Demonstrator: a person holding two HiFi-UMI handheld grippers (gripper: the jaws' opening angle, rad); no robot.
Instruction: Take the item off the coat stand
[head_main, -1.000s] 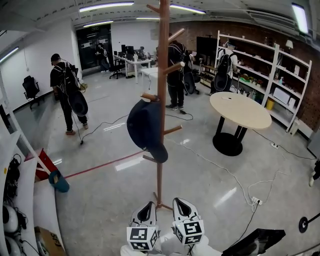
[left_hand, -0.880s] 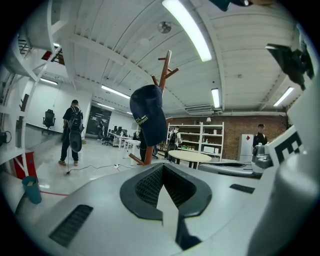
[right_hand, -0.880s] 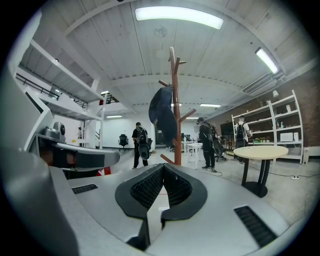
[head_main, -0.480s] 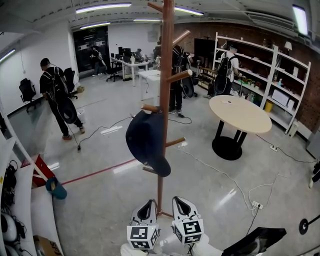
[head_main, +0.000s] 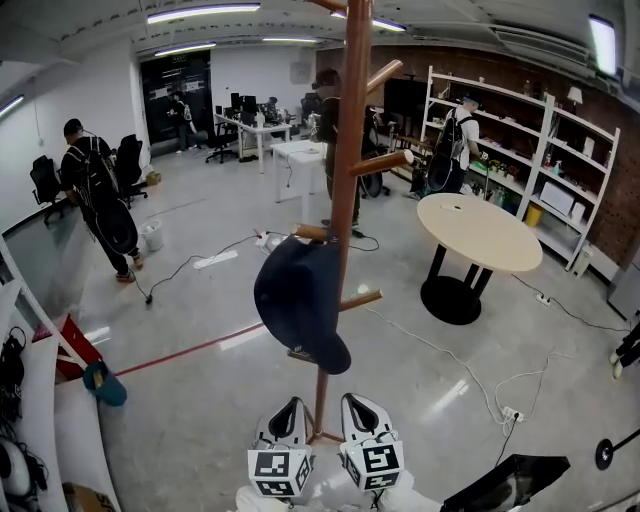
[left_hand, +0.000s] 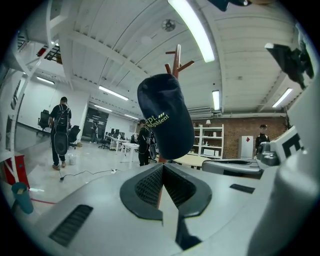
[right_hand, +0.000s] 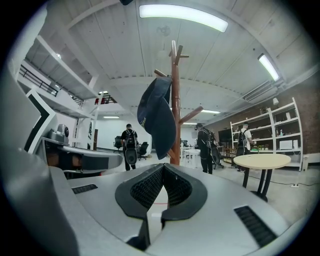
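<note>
Navy cap (head_main: 300, 300) (brown wooden stand (head_main: 346, 200))

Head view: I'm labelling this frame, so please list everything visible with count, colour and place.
coat stand: one, brown wood, centre
cap: one, dark navy, hanging on a left peg of the stand
round table: one, beige top, black base, right
shelving: one, white, right wall
people: at least four, background
cables: several, white and black, floor
floor line: one, red, left
teal object: one, lower left
left hand-held gripper: one, white, bottom centre, shut
right hand-held gripper: one, white, beside it, shut
</note>
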